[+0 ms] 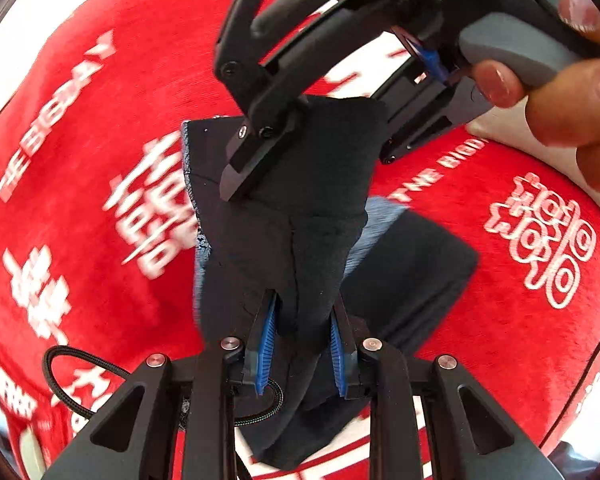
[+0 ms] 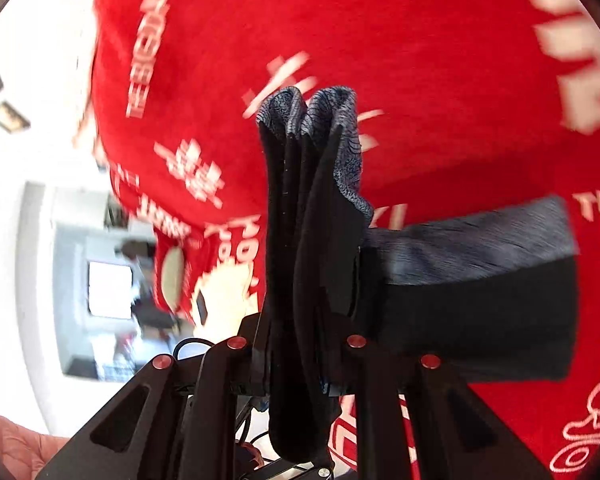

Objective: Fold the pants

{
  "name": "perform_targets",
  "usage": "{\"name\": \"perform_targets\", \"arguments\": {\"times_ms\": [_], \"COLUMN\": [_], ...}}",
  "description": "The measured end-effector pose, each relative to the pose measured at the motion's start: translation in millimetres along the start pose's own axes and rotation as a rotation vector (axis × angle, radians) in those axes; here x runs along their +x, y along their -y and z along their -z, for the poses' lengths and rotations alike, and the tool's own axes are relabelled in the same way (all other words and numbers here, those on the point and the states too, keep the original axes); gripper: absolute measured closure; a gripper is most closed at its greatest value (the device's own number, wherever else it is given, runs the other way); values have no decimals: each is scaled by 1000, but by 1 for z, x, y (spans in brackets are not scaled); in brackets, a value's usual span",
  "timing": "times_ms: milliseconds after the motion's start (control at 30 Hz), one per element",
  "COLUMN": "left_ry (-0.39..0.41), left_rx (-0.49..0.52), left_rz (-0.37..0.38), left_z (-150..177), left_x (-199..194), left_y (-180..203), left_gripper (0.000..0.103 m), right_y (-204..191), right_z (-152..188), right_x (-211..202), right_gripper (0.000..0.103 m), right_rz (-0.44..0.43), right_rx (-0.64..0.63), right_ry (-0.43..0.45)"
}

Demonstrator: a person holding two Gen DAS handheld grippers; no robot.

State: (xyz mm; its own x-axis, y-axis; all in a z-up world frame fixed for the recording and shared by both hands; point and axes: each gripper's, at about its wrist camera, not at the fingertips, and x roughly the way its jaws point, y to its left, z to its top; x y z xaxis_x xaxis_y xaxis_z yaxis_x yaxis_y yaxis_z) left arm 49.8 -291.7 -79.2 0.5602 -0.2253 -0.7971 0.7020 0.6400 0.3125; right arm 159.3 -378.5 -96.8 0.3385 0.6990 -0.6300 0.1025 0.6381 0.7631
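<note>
The pants point(image 1: 284, 216) are black with a blue-grey waistband or lining edge, bunched and lifted above a red cloth with white lettering point(image 1: 100, 128). My left gripper point(image 1: 304, 320) is shut on a fold of the pants between its blue pads. The right gripper point(image 1: 312, 152) shows in the left wrist view just ahead, clamped on the same cloth from above. In the right wrist view my right gripper point(image 2: 304, 336) is shut on several layers of the pants point(image 2: 308, 208), which stand up between the fingers. Another part of the pants point(image 2: 480, 280) lies to the right.
The red cloth point(image 2: 420, 60) covers the work surface in both views. A person's hand point(image 1: 572, 100) holds the right gripper's handle. A black cable point(image 1: 72, 376) loops at the lower left. A room with white walls point(image 2: 40, 200) shows past the cloth's left edge.
</note>
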Motion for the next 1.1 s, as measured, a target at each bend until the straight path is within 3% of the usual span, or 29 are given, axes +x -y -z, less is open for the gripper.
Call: {"name": "perform_targets", "arguments": {"times_ms": [200,367,500,600,633,667,700,867,933,1000,1100], "left_ry": [-69,-164,-191,-213,-217,-213,-203,-219,-245,-275,-294], "left_rx": [121,167,195,183,172,156,134,-57,-169,-277,-398], "left_rz": [62,55,42,68,70,65,64,76,61,38,-26], "left_z": [-9,7,21,25,25,25,24,25,28,33,44], "left_x": [39,70,74,70,67,63,57,40,45,56,77], "left_y": [70,98,93,83,78,73,67,13,-13,-42,-80], "left_gripper": [77,77,72,68,53,35,30,29,29,29,29], "right_y": [95,165,183,179,176,173,167,143,127,110,89], "right_z": [20,36,46,46,45,44,43,37,33,27,8], "right_x": [-29,-8,13,22,22,22,21,11,3,-7,-9], "right_gripper": [85,85,85,85,84,80,79,59,51,49,49], "right_rz": [-17,-56,-128,-112,-93,-70,-34,126,246,384,409], "right_rx": [163,284,322,303,292,285,277,238,204,135,90], "right_ry": [62,43,48,46,43,39,30,0,21,63,120]}}
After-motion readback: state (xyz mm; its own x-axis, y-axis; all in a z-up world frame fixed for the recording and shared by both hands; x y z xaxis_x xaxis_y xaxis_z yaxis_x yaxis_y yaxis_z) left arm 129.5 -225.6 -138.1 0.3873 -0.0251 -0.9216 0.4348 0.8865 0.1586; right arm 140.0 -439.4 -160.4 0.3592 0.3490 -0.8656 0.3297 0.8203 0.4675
